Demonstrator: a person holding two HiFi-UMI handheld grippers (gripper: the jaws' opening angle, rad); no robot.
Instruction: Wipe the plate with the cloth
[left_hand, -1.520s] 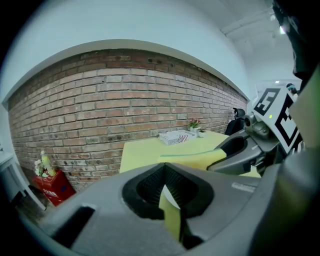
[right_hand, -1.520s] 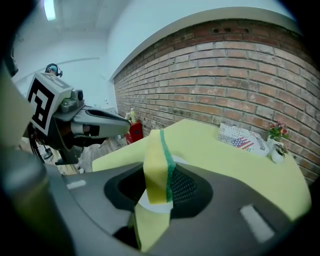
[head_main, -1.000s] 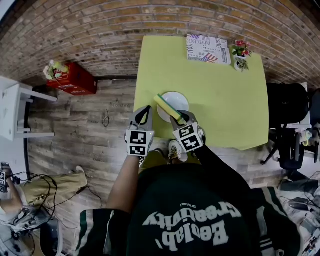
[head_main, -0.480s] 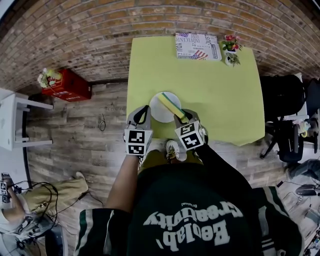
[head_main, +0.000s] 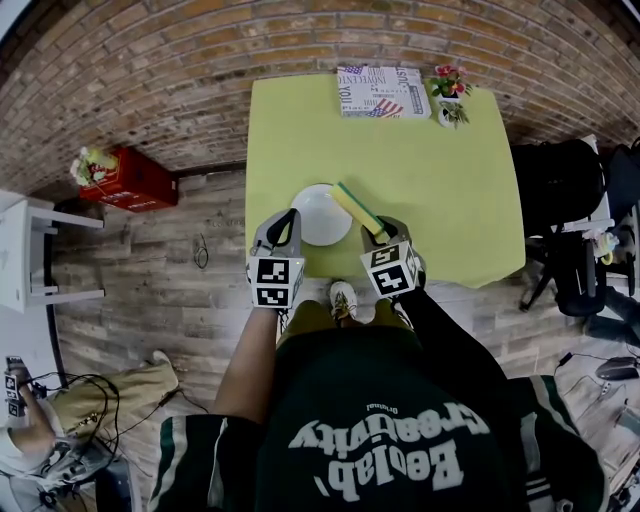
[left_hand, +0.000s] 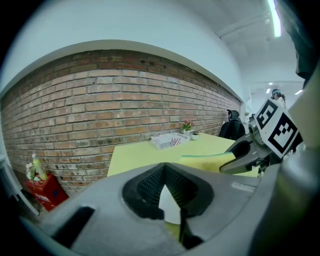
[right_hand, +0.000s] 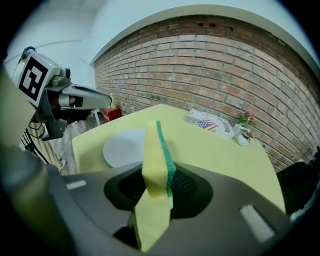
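I count two grippers, the left gripper (head_main: 291, 216) and the right gripper (head_main: 377, 229), both at the near edge of the one yellow table (head_main: 450, 180). On the table: one white plate (head_main: 318, 215), one book (head_main: 382, 92), one flower pot (head_main: 449, 105). Above the table: one sponge (head_main: 358, 210). Left of the table: one red crate (head_main: 125, 180).

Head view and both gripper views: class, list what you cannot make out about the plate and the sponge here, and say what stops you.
- Plate: the left gripper view shows only a white sliver; the body of the left gripper covers the rest.
- Sponge: in the right gripper view its lower end is buried between the jaws of the right gripper.
- Sponge-to-plate contact: the head view looks steeply down, so any gap between them cannot be judged.
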